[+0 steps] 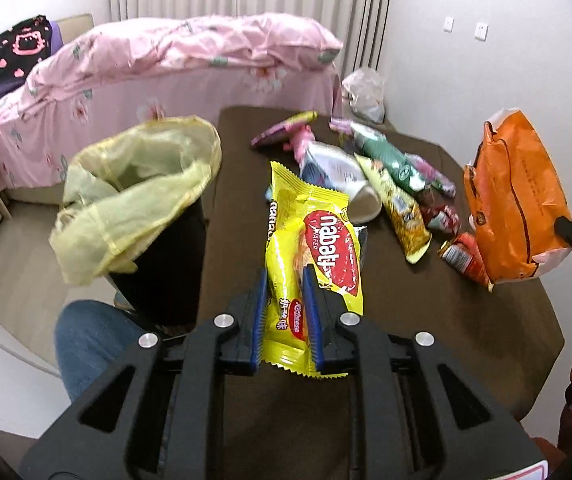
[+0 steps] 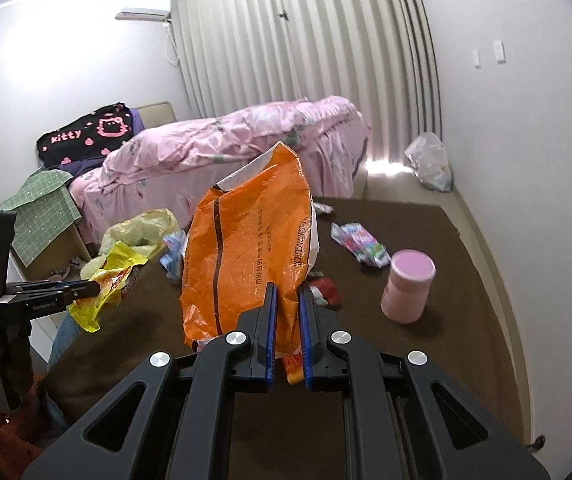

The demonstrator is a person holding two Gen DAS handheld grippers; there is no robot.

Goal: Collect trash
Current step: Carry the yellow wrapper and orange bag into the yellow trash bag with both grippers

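Note:
My left gripper (image 1: 284, 276) is shut on a yellow wafer wrapper (image 1: 310, 236), held up over the brown table (image 1: 446, 320); the same yellow wafer wrapper (image 2: 105, 284) and left gripper (image 2: 85, 289) show at the left of the right wrist view. My right gripper (image 2: 286, 290) is shut on a large orange bag (image 2: 245, 256), lifted above the table; that orange bag (image 1: 514, 204) hangs at the right of the left wrist view. A black bin lined with a yellow-green bag (image 1: 137, 192) stands open beside the table's left edge.
Several crumpled wrappers (image 1: 390, 176) lie across the far half of the table. A pink lidded jar (image 2: 408, 286) and a pastel wrapper (image 2: 360, 244) sit on the right. A pink bed (image 1: 165, 76) lies behind, a white plastic bag (image 2: 430, 160) by the wall, a denim knee (image 1: 89, 340) below.

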